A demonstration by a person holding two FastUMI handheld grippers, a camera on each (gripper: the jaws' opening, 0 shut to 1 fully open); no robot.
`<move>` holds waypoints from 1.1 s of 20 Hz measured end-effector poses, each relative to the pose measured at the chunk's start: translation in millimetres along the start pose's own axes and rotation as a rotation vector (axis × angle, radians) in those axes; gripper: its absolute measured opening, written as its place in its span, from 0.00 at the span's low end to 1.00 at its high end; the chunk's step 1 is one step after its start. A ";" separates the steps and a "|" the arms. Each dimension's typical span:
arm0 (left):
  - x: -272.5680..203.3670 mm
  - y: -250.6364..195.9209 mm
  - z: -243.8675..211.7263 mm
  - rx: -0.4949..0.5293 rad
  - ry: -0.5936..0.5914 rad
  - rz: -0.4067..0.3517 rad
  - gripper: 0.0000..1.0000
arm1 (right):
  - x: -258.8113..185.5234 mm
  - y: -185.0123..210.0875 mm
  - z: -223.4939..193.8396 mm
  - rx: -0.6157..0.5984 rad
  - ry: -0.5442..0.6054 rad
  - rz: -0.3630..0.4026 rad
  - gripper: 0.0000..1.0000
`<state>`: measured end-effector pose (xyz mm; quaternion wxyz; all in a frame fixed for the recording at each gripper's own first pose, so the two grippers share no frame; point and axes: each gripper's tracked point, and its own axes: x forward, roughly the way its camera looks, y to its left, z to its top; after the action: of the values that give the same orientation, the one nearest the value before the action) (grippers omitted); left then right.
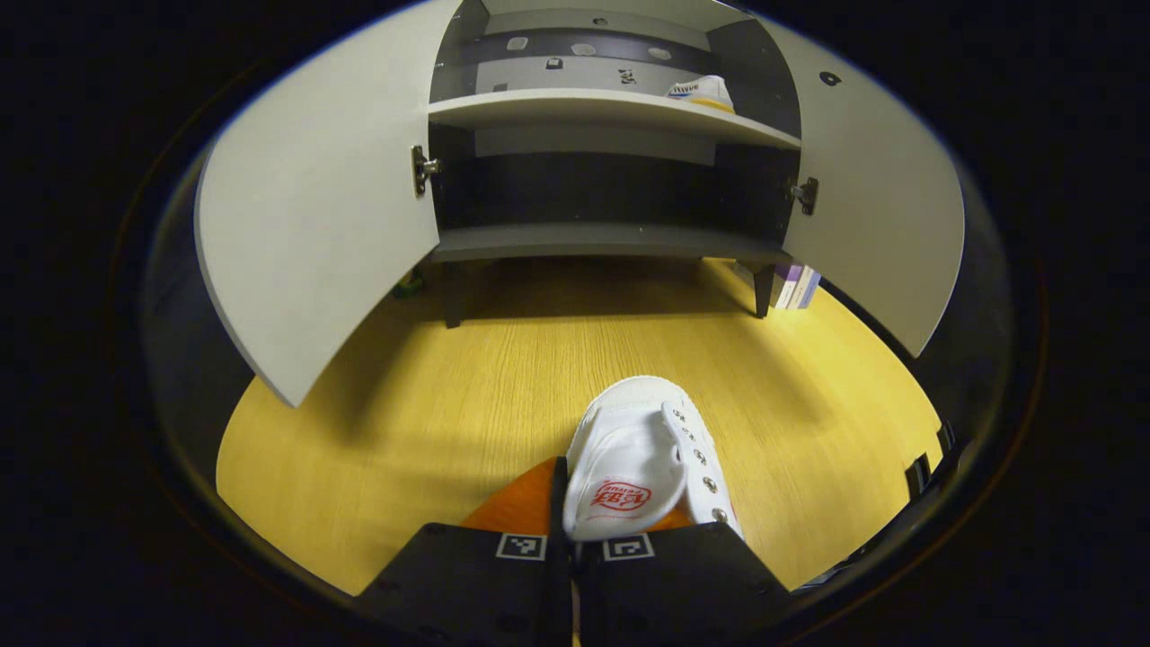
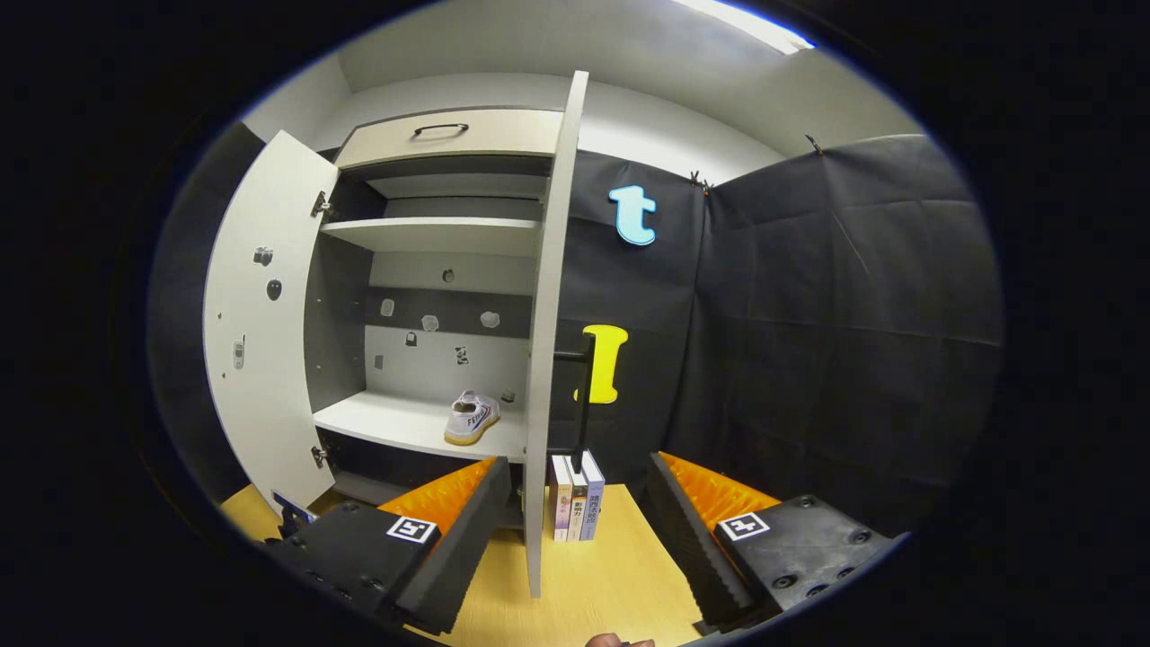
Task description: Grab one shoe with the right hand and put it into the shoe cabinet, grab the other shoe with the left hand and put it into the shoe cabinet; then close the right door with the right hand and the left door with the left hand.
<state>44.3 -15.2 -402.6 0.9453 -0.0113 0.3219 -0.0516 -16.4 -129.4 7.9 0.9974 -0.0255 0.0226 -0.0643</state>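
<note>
Under the open shoe cabinet (image 1: 611, 243) spreads a yellow wood-grain floor (image 1: 431, 404).

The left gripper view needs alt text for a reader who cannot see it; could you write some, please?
The left gripper is shut on a white shoe above the wooden floor, facing the open shoe cabinet. Another shoe sits on its upper shelf.

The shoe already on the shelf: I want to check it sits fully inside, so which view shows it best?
The right gripper view: the shelved shoe shows whole, side-on, resting on the shelf. The left gripper view catches only part of it, small, at the shelf's right end.
</note>
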 end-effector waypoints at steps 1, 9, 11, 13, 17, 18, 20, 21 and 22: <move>-6.6 1.0 14.0 0.000 -0.015 0.013 0.09 | 1.1 -2.6 -4.3 0.012 0.012 0.002 0.98; -40.4 12.7 153.7 -0.040 -0.114 0.131 0.09 | 5.8 -12.5 -30.4 0.082 0.087 0.032 0.98; -43.4 14.4 192.5 -0.070 -0.149 0.143 0.09 | 7.2 -11.9 -31.0 0.090 0.083 0.041 0.98; -46.1 16.3 232.1 -0.089 -0.188 0.154 0.09 | 9.3 -11.0 -29.1 0.094 0.076 0.049 0.98; -42.4 23.5 305.0 -0.109 -0.253 0.195 0.08 | 14.7 -17.6 -20.5 0.109 0.053 0.051 0.98; -38.7 25.9 318.8 -0.117 -0.259 0.206 0.08 | 15.6 -20.3 -19.7 0.113 0.047 0.047 0.98; -29.2 30.2 347.1 -0.114 -0.271 0.230 0.09 | 17.6 -23.1 -18.6 0.121 0.041 0.044 0.98; -22.7 32.4 358.2 -0.109 -0.267 0.241 0.08 | 18.3 -24.1 -20.0 0.126 0.044 0.045 0.98; -14.8 33.1 368.9 -0.108 -0.259 0.244 0.09 | 18.1 -25.0 -21.4 0.128 0.047 0.045 0.98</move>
<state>260.6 14.9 -103.0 0.9761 -0.0293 0.1989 0.0826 -2.7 -157.5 -12.8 0.9973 0.0402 0.0424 -0.0437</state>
